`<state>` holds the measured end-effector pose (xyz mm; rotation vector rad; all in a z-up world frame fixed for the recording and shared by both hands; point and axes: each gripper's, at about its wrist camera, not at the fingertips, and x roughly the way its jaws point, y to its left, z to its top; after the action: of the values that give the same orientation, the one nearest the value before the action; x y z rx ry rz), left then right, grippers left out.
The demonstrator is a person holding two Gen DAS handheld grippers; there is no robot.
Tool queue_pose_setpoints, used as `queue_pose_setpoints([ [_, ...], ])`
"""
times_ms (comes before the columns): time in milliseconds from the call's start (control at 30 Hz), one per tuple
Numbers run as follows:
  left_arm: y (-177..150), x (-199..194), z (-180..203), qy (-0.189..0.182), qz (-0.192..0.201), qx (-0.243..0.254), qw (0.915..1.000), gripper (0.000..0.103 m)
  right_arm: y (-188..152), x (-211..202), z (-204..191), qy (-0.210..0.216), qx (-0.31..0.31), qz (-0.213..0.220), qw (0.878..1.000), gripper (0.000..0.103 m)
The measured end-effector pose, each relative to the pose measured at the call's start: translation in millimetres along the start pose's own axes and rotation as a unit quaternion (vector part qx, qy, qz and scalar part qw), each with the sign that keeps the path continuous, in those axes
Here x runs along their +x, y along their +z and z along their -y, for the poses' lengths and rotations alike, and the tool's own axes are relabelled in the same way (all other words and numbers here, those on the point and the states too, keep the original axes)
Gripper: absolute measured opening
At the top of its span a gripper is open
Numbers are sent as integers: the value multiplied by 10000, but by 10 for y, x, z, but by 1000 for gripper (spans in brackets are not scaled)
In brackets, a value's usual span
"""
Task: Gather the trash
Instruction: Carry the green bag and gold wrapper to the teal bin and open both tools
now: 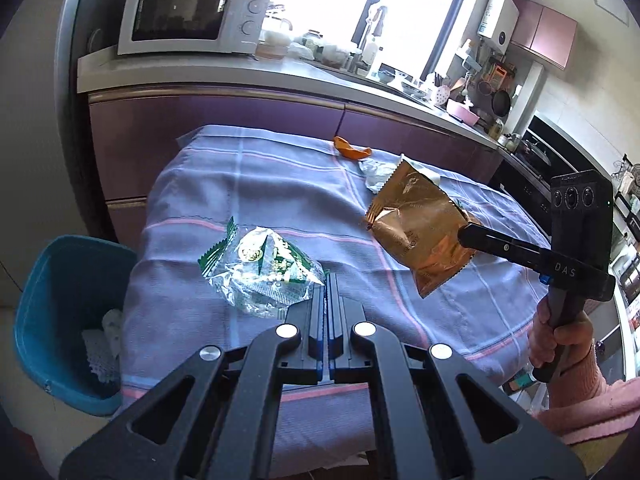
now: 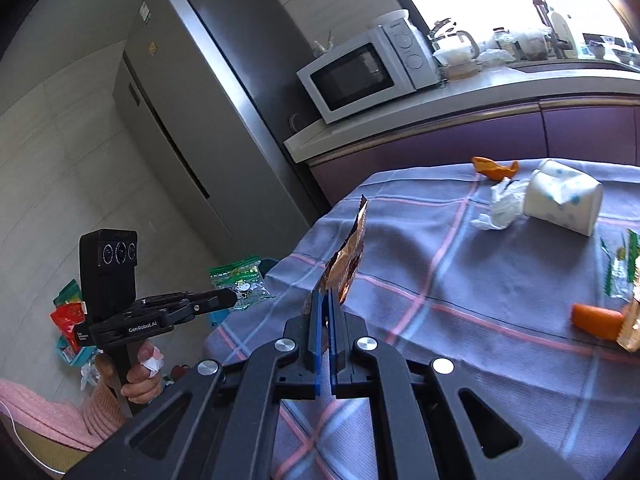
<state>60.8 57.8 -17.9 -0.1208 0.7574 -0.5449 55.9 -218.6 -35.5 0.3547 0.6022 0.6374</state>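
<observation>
My left gripper is shut on a green and clear wrapper and holds it over the left edge of the cloth-covered table; the left gripper also shows in the right wrist view with the wrapper. My right gripper is shut on a bronze foil bag, lifted above the table; the bag and the right gripper also show in the left wrist view. A blue bin stands on the floor left of the table.
On the table lie orange peel, a crumpled tissue, a tipped white mug, another orange piece and a green wrapper. A counter with a microwave stands behind, a fridge to the left.
</observation>
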Motion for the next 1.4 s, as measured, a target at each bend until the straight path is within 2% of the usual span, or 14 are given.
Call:
queue_pose_setpoints([
  [300,-52,-380,-565,651,173,-320,9972,2,245,671,-434,611,-373,-364,9968,2],
  [600,-120,-563,-1176,1152,129,-705,9908,2,352,1307,-867,1049,-620,-809,9892,2],
  [833,-197,-487,-1550,1358,-21,-932,9863,2,376,1693,-1074,1128,-673,-1058,9857,2],
  [967,-241,-341,-1699,1400,-215,-1042,9844,2,357,1985,-1150,1148,-608,-1353,9822,2],
  [1400,-379,65,-2057,1485,-659,-1409,9766,2,157,2678,-1249,882,-591,-2058,9728,4],
])
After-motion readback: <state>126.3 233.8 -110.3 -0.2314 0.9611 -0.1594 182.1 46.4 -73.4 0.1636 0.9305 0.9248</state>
